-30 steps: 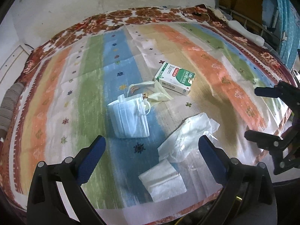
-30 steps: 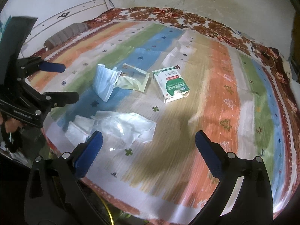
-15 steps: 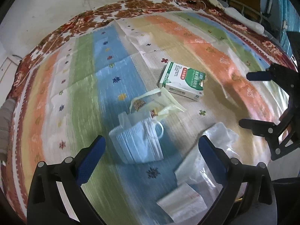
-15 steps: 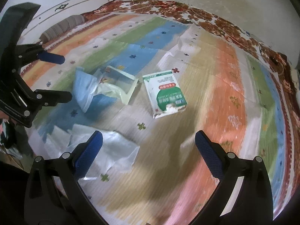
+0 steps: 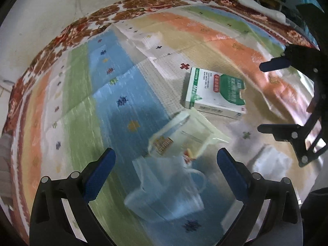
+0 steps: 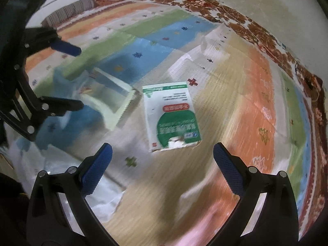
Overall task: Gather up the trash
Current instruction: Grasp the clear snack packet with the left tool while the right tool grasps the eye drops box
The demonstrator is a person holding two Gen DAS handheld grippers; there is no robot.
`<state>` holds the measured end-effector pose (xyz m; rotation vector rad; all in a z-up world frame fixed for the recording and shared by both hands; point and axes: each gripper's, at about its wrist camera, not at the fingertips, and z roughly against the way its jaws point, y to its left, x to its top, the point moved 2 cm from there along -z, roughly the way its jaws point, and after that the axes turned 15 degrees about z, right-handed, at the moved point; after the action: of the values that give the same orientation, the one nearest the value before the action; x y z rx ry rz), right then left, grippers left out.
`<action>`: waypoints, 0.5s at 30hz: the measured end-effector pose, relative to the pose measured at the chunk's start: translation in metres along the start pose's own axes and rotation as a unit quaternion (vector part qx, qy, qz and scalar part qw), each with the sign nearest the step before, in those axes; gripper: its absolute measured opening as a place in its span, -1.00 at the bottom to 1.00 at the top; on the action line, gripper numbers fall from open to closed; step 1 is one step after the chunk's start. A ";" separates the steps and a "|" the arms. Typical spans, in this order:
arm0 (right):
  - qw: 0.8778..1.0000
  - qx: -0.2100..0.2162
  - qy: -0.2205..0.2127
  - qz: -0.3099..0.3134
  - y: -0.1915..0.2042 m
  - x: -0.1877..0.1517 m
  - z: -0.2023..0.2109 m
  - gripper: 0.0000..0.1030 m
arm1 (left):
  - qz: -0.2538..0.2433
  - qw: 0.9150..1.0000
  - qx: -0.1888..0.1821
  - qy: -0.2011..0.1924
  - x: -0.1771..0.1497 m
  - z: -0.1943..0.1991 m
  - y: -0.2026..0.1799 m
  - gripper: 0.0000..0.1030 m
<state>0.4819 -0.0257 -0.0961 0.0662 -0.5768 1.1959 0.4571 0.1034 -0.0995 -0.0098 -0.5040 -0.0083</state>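
Two fisheye views look down over a bed spread with a striped cloth [image 5: 123,94] in blue, green, orange and tan, bordered in red flowers. Both views are blurred.

The left claw [image 5: 165,160] has its jaws spread wide and grips nothing. Straight ahead of it, between its blue pads, lies a pale blue mask [image 5: 164,188] on the blue stripe, toward the near edge of the bed. Touching the mask on its far side is a clear, yellowish wrapper [image 5: 184,135], lying open. Beyond the wrapper, just beside it and nearer the middle of the bed, sits a white and green box [image 5: 215,91] lying flat, one end torn open.

The right claw [image 6: 163,154] is also wide open and empty. The box [image 6: 170,114] lies directly ahead of it, close to its pads. A crumpled clear bag [image 6: 98,192] lies under its left finger at the near edge. The left claw [image 6: 67,75] shows at the left of this view, above the wrapper [image 6: 108,94].

No bin or sack for the trash is visible. Every piece seen lies loose on the cloth, so the collecting appears barely begun: mask, wrapper, box and bag all remain. Judging by aim, the left claw looks set for the mask and the right for the box.
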 end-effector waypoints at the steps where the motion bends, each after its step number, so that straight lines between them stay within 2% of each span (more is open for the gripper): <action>1: 1.000 -0.003 0.005 0.005 -0.001 0.001 -0.005 0.82 | -0.002 1.000 -0.006 0.001 0.002 -0.002 0.002 0.89; 4: 1.000 -0.005 0.015 0.008 -0.005 0.004 -0.018 0.81 | -0.012 1.000 -0.014 0.018 0.005 -0.014 0.002 0.89; 8: 1.000 -0.001 0.021 0.009 -0.009 0.008 -0.029 0.79 | -0.052 0.998 -0.014 0.026 0.006 -0.027 -0.008 0.88; 11: 0.999 -0.008 0.036 0.011 -0.011 0.009 -0.040 0.62 | -0.056 0.998 -0.020 0.038 0.011 -0.039 -0.013 0.88; 13: 0.999 0.001 0.034 0.004 -0.013 0.010 -0.043 0.46 | -0.065 0.997 -0.021 0.043 0.010 -0.044 -0.018 0.82; 14: 0.999 0.006 0.032 0.002 -0.013 0.010 -0.045 0.45 | -0.067 0.996 -0.026 0.044 0.009 -0.045 -0.020 0.79; 15: 1.000 0.008 0.029 0.003 -0.013 0.010 -0.046 0.42 | -0.063 0.997 -0.029 0.044 0.009 -0.045 -0.020 0.63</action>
<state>0.5132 -0.0064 -0.1279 0.0435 -0.5166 1.2037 0.4863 0.0824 -0.1346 -0.0349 -0.4150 -0.1467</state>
